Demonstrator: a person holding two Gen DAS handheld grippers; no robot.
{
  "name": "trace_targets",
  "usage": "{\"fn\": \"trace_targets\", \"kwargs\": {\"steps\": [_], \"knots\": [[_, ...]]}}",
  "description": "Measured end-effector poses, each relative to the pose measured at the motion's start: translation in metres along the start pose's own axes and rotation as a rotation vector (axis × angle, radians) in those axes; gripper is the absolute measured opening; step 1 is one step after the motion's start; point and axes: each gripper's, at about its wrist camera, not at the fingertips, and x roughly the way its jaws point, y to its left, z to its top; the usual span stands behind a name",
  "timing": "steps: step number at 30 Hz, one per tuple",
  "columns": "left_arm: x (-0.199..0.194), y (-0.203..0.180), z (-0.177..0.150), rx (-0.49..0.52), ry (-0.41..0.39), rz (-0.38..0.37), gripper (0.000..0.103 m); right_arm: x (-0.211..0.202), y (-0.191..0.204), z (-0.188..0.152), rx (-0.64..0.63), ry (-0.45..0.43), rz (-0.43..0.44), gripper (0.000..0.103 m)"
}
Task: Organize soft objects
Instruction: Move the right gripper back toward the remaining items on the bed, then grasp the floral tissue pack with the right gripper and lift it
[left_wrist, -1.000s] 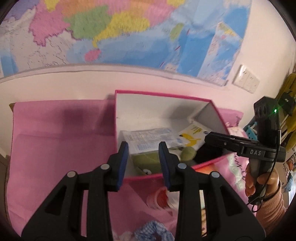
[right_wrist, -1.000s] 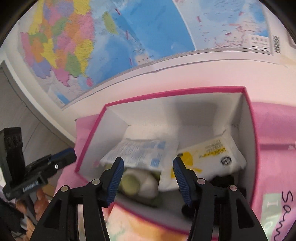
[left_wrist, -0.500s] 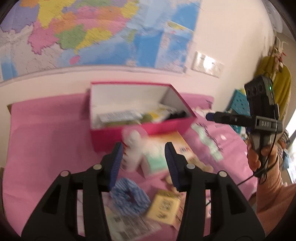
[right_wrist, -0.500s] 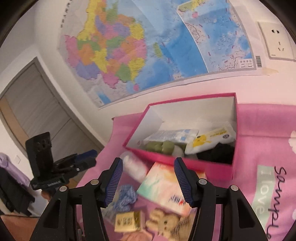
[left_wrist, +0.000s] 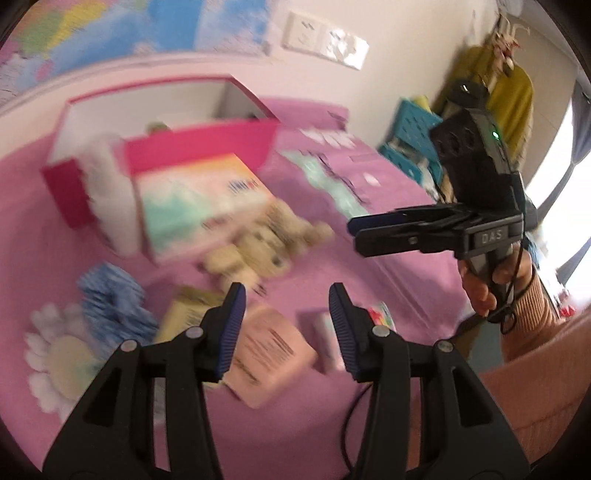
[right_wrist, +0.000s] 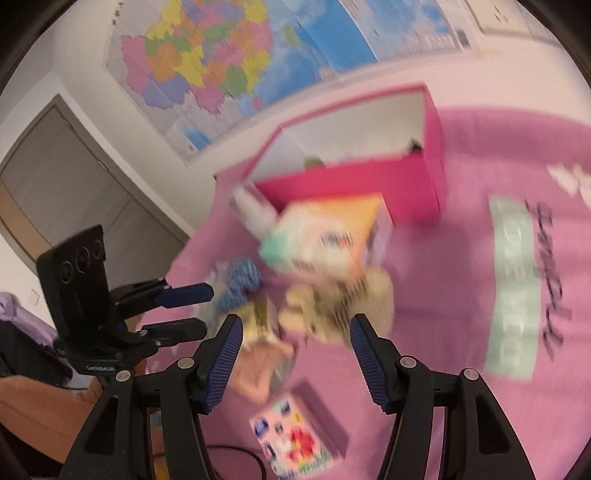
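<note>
Both views are blurred by motion. A pink box (left_wrist: 192, 147) (right_wrist: 354, 184) stands open at the back of the pink cloth. In front of it lie a pastel tissue pack (left_wrist: 199, 203) (right_wrist: 325, 236), a beige plush bear (left_wrist: 266, 243) (right_wrist: 332, 299), a blue scrunchie (left_wrist: 110, 299) (right_wrist: 240, 280), a flower-shaped pad (left_wrist: 62, 358), a pink packet (left_wrist: 269, 350) (right_wrist: 258, 369) and a small cartoon pack (right_wrist: 295, 443). My left gripper (left_wrist: 286, 325) (right_wrist: 184, 310) is open and empty above the pink packet. My right gripper (right_wrist: 295, 362) (left_wrist: 354, 232) is open and empty, above the packets near the bear.
A map (right_wrist: 258, 51) hangs on the wall behind the box. Blue crates (left_wrist: 413, 140) and a yellow garment (left_wrist: 491, 92) stand to the right of the cloth. A door (right_wrist: 74, 184) is on the left. A cable (left_wrist: 354, 424) trails at the cloth's near edge.
Both grippers have pulled back from over the pink box and swung down to the loose items in front of it. Both stay open and empty.
</note>
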Motion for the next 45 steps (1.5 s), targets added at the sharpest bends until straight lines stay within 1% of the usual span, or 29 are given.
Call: {"fn": "trace_targets", "kwargs": {"steps": [3,7,14,17,20,22,24,28,38,45], "knots": [[0.013,-0.011,-0.01,0.016,0.055,-0.051,0.049,0.006,-0.009,-0.021,0.036,0.055,-0.007,0.062],[0.024,-0.021,-0.021,0.026,0.104,-0.075,0.049,0.01,-0.015,-0.041,0.059,0.102,-0.021,0.062],[0.034,-0.032,-0.03,0.041,0.146,-0.145,0.049,-0.001,-0.014,-0.068,0.07,0.131,-0.029,0.062],[0.04,-0.034,-0.032,0.039,0.164,-0.175,0.048,-0.005,-0.013,-0.078,0.077,0.142,-0.017,0.062],[0.046,-0.035,-0.036,0.033,0.181,-0.18,0.045,-0.004,-0.009,-0.085,0.079,0.154,0.005,0.061],[0.046,-0.036,-0.037,0.026,0.181,-0.179,0.045,-0.001,-0.007,-0.088,0.081,0.163,0.012,0.053],[0.047,-0.035,-0.036,0.017,0.177,-0.182,0.044,0.002,-0.005,-0.089,0.069,0.169,-0.003,0.051],[0.048,-0.034,-0.031,-0.003,0.168,-0.182,0.042,0.002,-0.006,-0.086,0.069,0.151,-0.022,0.04],[0.046,-0.027,-0.009,-0.035,0.12,-0.133,0.042,0.001,-0.014,-0.062,0.057,0.073,-0.07,0.037],[0.036,-0.025,0.007,-0.031,0.073,-0.115,0.042,-0.007,-0.011,-0.047,0.034,0.025,-0.066,0.037]]}}
